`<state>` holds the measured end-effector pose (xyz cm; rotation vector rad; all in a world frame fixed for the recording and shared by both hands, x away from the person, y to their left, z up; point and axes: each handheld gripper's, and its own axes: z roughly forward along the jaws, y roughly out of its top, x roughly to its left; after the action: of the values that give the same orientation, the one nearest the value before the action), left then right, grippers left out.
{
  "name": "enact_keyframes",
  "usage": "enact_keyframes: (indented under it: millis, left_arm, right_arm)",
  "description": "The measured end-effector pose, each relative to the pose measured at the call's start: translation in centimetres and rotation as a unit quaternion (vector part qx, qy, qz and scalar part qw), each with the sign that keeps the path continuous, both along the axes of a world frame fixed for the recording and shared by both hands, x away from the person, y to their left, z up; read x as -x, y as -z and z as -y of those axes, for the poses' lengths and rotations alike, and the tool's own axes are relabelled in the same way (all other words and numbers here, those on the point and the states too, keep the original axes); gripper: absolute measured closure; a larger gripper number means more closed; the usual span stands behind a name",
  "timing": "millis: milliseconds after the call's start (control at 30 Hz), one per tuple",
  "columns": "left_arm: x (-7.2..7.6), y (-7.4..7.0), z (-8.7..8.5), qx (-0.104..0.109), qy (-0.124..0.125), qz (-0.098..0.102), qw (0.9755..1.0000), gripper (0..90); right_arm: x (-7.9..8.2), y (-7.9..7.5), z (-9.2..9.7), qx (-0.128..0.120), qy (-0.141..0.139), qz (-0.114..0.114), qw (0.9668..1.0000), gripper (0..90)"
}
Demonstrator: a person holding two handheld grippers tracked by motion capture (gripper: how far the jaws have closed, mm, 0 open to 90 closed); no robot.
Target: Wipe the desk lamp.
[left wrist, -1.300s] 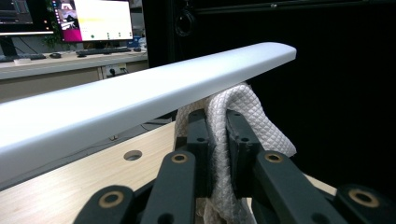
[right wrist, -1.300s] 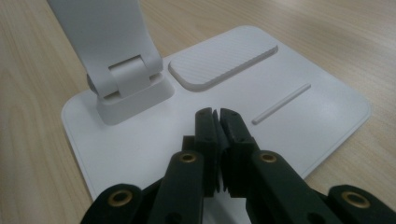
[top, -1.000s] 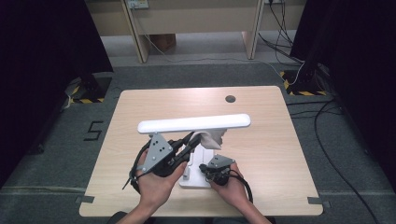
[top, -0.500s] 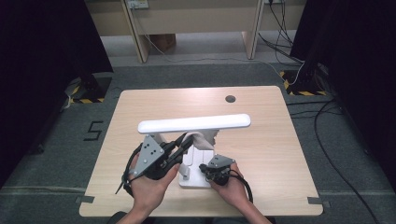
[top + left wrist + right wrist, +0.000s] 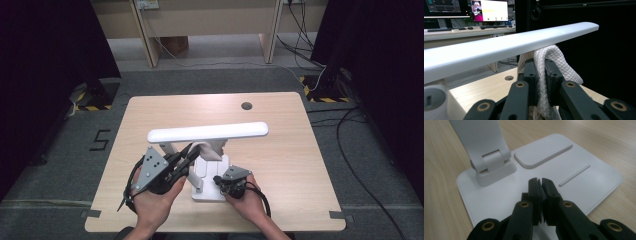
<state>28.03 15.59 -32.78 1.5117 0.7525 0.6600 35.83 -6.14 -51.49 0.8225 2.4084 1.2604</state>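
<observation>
White cloth (image 5: pixel 543 75) — a quilted, diamond-textured one — is pinched between the jaws of the left gripper (image 5: pixel 184 156), which are clamped tight on a fold of it. In the left gripper view the cloth loops up over the jaw tips and sits just under the long white lamp head (image 5: pixel 506 48), apparently touching its underside. In the high view the same cloth (image 5: pixel 209 150) shows as a pale bundle beneath the lamp bar, near the middle of the wooden table (image 5: pixel 285 150).

The desk lamp stands at the near centre of the table: its flat white base (image 5: pixel 210 187) lies between the two hands, and the bar-shaped head (image 5: pixel 207 132) stretches left to right above it.

The right gripper (image 5: pixel 540 181) has its jaws closed together with nothing between them — the tips rest on or just above the lamp base (image 5: pixel 579 190), near the hinge of the lamp arm (image 5: pixel 490 162) and a ribbed oval pad (image 5: pixel 542 151). In the high view the right gripper (image 5: pixel 229 181) sits at the right near edge of the base.
</observation>
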Motion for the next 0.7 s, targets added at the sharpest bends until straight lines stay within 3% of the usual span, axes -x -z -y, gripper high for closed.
enact_keyframes:
  millis: [700]
  left_arm:
    - [1.1,0.1,-1.9,0.002,-0.025,0.002,0.9997,81.7]
  right_arm:
    - [0.1,0.0,0.0,-0.001,0.002,-0.003,1.0000,86.4]
